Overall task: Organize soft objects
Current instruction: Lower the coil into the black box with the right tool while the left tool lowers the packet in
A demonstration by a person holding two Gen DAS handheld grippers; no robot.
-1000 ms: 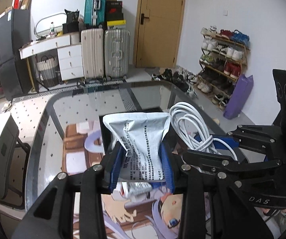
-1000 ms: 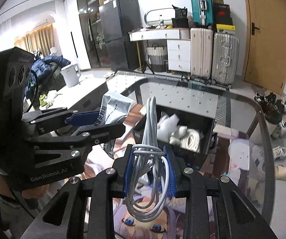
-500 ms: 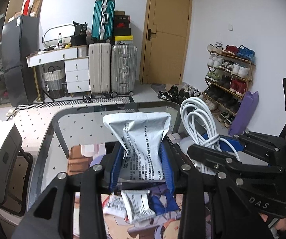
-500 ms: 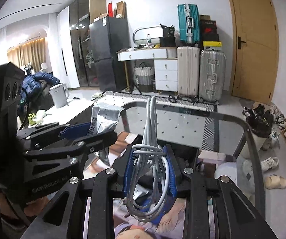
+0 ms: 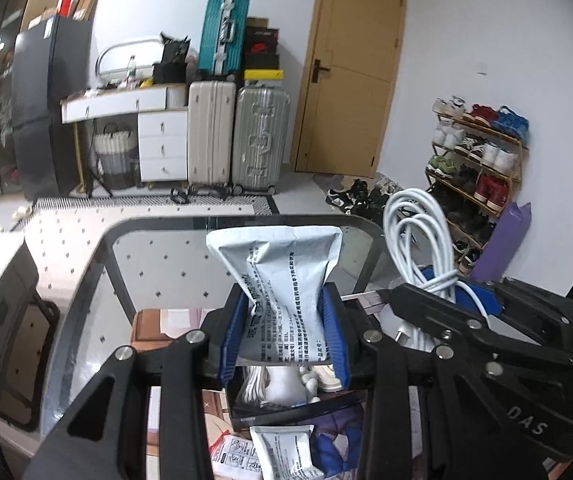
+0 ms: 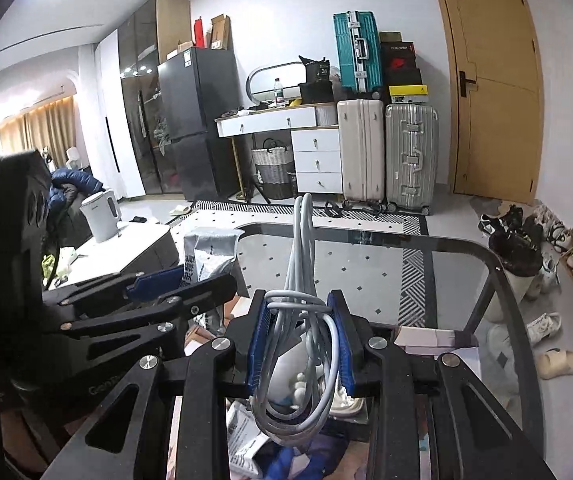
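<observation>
Two claws, each clamped on a soft item
Left claw [image 5: 285, 334] pinches a grey pouch [image 5: 282, 280]; right claw [image 6: 300, 344] grips a coiled white cable [image 6: 302, 320] above the glass table [image 6: 466, 276]

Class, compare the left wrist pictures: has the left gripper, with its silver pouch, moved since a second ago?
Yes. The left gripper, shut on the silver pouch, has moved forward over the glass table: the black bin now lies below its fingers, where the printed mat showed earlier.

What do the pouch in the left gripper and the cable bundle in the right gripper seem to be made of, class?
Pouch: likely matte plastic or foil film, silvery grey with printed text; it creases where the left gripper pinches it.
Cable bundle: flexible white plastic or rubber sheathing, smooth with a slight sheen, bending into loops in the right gripper.
</observation>
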